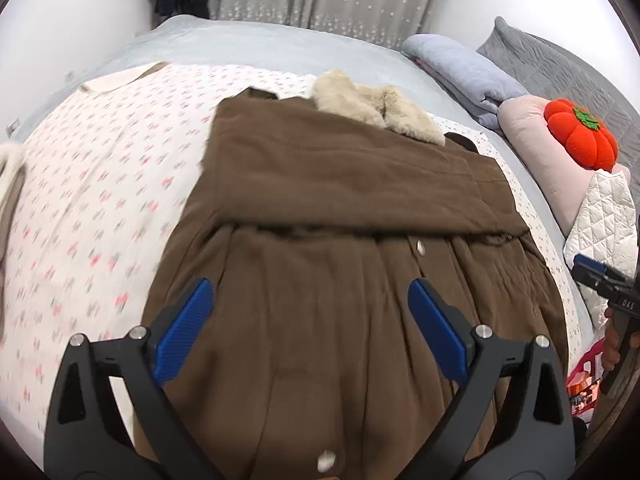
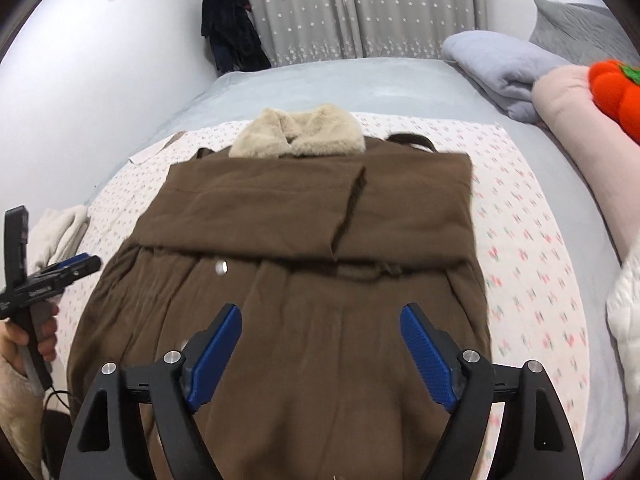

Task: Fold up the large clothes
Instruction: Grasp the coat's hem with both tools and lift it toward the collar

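Note:
A brown coat with a cream fur collar lies on the floral sheet, its lower part folded up over the chest. In the right wrist view the same coat and collar show. My left gripper hovers above the coat's near half, jaws wide apart, nothing between its blue pads. My right gripper also hangs open over the coat with nothing in it. Each gripper shows in the other's view: the right gripper at the edge, the left gripper held by a hand.
The floral sheet covers a grey bed. At the right lie a folded grey blanket, a pink pillow, an orange pumpkin cushion and a white quilted item. A cream garment lies at the left. Dark clothes hang by the curtain.

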`<state>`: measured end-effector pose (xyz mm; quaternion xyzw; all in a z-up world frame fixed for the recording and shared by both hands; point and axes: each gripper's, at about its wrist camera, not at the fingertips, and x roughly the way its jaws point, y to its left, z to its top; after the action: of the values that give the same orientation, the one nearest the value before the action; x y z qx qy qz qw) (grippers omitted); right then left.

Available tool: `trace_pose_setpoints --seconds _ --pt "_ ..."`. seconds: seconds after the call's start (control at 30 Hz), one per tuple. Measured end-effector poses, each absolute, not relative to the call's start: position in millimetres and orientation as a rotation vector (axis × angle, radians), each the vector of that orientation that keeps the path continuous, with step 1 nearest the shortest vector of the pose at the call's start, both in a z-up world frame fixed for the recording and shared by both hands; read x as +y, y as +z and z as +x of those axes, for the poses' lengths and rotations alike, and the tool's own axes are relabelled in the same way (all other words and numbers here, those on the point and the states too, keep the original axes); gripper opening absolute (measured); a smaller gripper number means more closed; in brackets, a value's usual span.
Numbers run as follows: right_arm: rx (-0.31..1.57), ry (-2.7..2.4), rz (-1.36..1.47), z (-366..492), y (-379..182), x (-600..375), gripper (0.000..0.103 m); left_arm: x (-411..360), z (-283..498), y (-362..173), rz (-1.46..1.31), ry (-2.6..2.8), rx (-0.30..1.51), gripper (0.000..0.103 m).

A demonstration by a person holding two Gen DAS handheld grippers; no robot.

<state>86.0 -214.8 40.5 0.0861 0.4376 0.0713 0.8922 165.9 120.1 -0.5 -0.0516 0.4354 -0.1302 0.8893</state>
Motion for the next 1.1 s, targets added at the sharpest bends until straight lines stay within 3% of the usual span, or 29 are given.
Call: trace_pose_setpoints --seconds 0.5,0.77,1.1 --pt "1.012 0.101 0.243 -33.6 -15.1 -254.8 0.085 187.7 73.6 -42.0 -0.202 -0.224 1.023 0.099" --pt "1.002 0.168 0.62 -71.8 -37.8 -308.7 0.085 227.0 43.8 -50.1 -0.35 -0.331 1.057 0.099" --pt "1.096 0.122 0.782 -75.5 -75.6 -332.7 0.085 267.7 34.8 -88.8 -0.506 -0.415 1.099 0.099"
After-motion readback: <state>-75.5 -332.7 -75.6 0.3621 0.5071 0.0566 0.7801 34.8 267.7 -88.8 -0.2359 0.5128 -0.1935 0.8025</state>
